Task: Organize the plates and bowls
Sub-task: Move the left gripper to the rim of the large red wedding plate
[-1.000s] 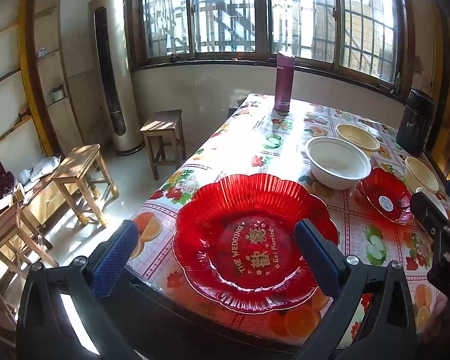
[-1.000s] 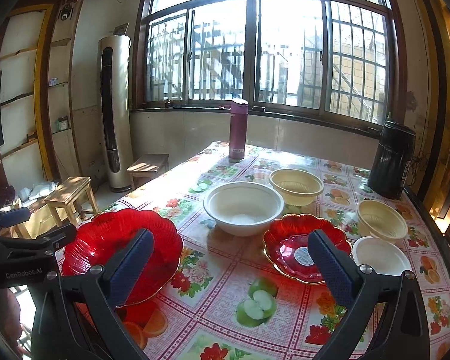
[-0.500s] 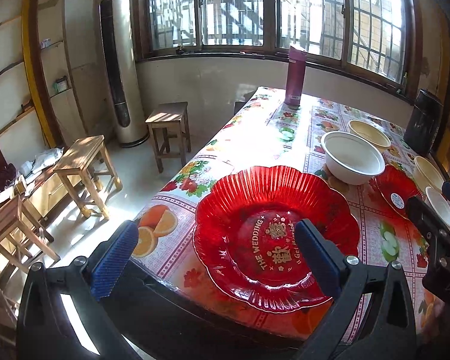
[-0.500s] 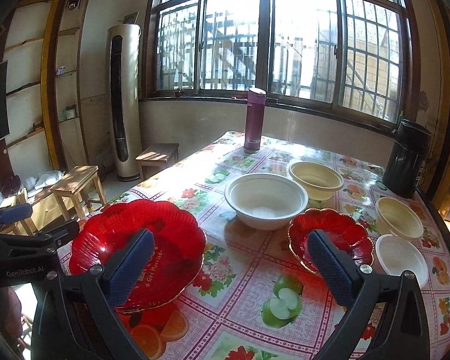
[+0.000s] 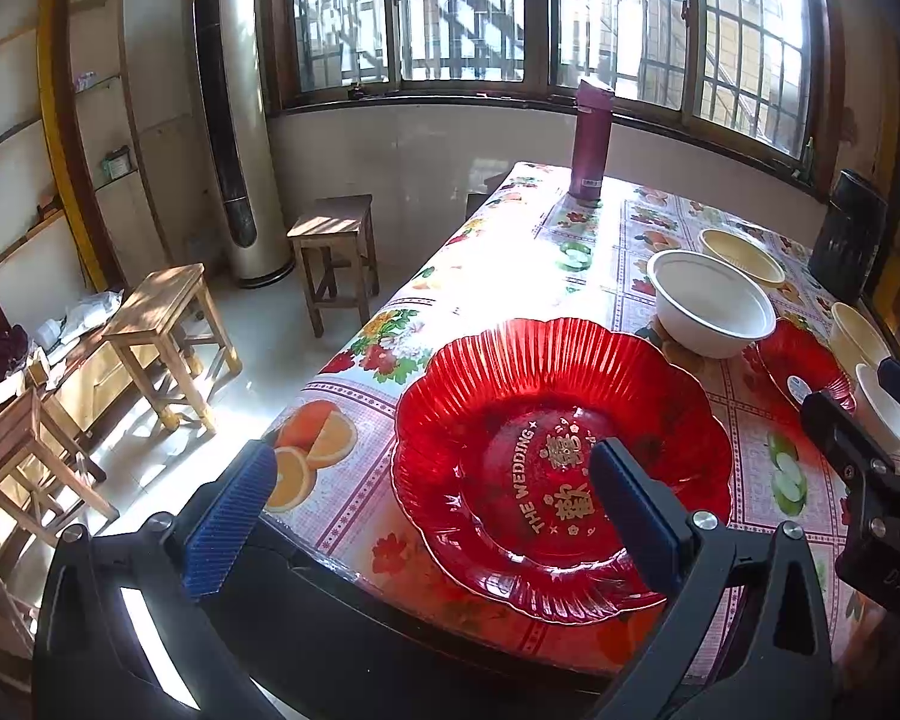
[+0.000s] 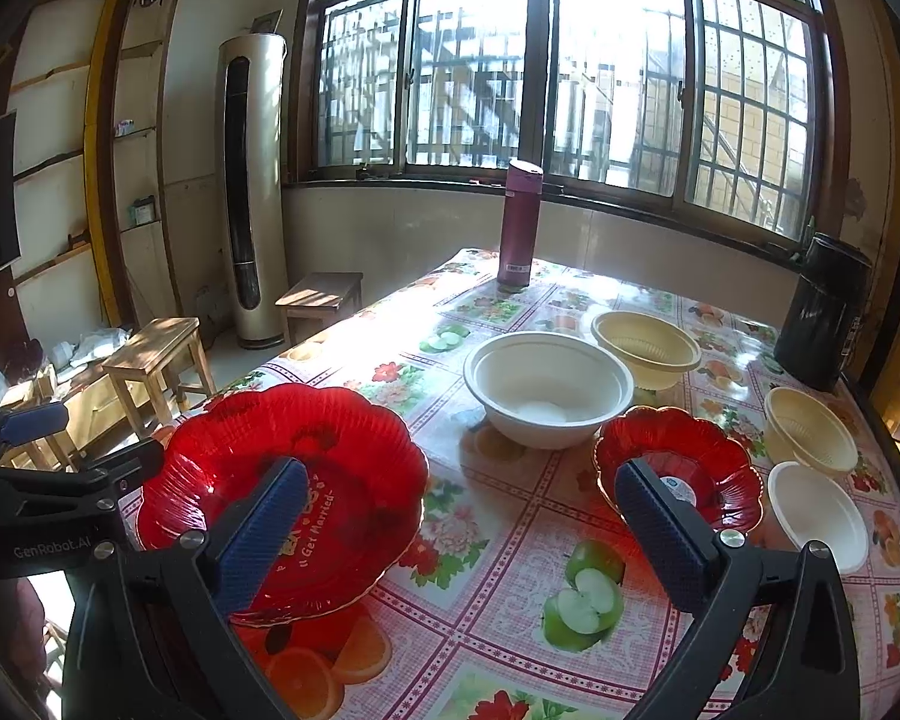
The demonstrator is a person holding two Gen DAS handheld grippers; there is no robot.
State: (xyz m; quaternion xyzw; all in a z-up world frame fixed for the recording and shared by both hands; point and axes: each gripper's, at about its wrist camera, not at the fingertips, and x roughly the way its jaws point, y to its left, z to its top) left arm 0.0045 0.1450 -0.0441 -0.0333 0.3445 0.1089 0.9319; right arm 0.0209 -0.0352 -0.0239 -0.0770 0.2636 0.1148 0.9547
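Both my left hand-held gripper [image 5: 432,510] and right hand-held gripper [image 6: 462,525] hang spread wide and empty over the tabletop [image 6: 510,540], where the large red plate [image 5: 561,462] lies at the near-left corner, the white bowl [image 6: 549,387] and small red plate [image 6: 678,465] beyond.

Strong daylight is admitted through a wide barred window [image 6: 570,72] set in a dark wooden frame above a pale wall [image 6: 402,228]. A tall standing air conditioner [image 6: 251,192] is placed in the corner, with shelves [image 5: 99,120] fitted to the side wall. Wooden stools [image 5: 162,330] are scattered over the sunlit tiled floor [image 5: 252,324].
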